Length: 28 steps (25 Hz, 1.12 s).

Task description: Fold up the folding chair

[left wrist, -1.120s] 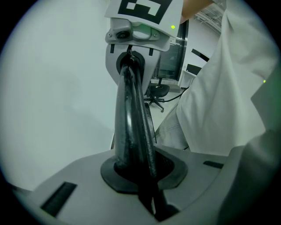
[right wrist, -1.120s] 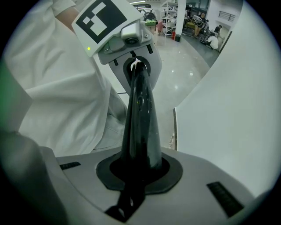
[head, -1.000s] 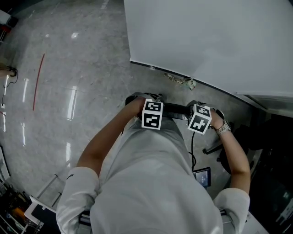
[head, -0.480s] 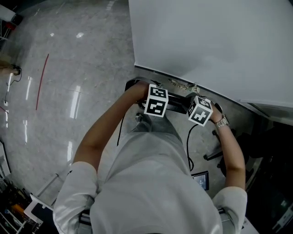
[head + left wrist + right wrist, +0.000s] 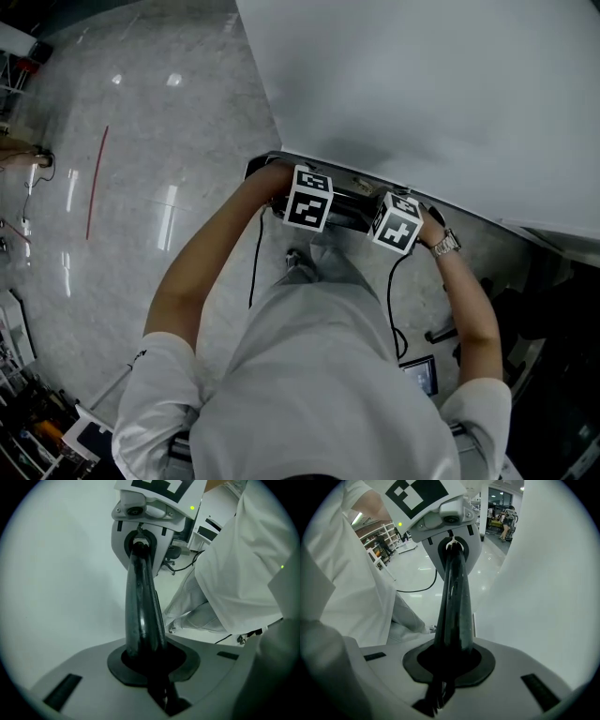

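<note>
Large white panel point(image 5: 422, 84), lower edge meeting the polished grey stone floor point(image 5: 169, 112). Red line point(image 5: 97, 183) marked on floor, well left of panel. Black cable point(image 5: 254, 267) hanging. Small screen point(image 5: 419, 375), lower right. Shelving point(image 5: 382, 545), background.

Grippers: 2. Left gripper point(image 5: 154, 667) and right gripper point(image 5: 447, 663), each clamped on the rail.
Black chair rail point(image 5: 143, 616): 1, spanning claw to claw.
Marker cubes point(image 5: 309, 199): 2, one atop each claw.
Wristwatch point(image 5: 446, 244): 1, just behind right claw.
White panel point(image 5: 422, 84): 1, beyond both claws.
Red floor line point(image 5: 97, 183): 1, well left of left claw.
</note>
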Each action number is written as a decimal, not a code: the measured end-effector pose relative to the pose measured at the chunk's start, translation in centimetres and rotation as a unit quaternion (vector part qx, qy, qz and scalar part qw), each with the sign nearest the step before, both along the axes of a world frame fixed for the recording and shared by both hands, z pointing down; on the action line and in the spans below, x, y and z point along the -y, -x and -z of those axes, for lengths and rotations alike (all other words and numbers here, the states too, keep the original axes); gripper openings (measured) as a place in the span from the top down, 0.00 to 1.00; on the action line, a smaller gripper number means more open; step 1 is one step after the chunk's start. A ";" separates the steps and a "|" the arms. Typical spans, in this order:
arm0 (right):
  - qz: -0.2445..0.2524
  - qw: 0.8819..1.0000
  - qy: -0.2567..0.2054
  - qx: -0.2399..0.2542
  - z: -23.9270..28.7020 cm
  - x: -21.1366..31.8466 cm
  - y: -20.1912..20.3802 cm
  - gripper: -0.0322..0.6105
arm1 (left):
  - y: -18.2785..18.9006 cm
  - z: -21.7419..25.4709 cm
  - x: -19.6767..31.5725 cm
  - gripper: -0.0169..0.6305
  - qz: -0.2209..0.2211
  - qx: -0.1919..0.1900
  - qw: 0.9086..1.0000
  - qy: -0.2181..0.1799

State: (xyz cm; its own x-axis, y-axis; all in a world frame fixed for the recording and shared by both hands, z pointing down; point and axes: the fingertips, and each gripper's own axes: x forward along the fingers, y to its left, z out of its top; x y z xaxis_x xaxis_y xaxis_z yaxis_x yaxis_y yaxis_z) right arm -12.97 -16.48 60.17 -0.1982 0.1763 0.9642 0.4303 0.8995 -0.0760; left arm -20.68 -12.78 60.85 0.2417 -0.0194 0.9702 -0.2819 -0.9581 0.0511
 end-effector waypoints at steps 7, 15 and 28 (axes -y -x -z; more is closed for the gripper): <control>0.018 1.000 -0.008 -0.005 0.0 5.2 1.4 0.88 | 1.0 -0.4 4.8 0.89 0.017 -0.007 1.000 0.001; 0.013 1.000 0.000 0.002 -0.2 9.1 1.4 0.88 | 1.0 -0.6 8.7 0.89 0.025 -0.006 1.000 0.014; -0.022 0.999 -0.028 0.030 0.6 13.8 2.9 0.75 | 2.7 -0.7 13.1 0.85 0.058 -0.008 0.997 -0.058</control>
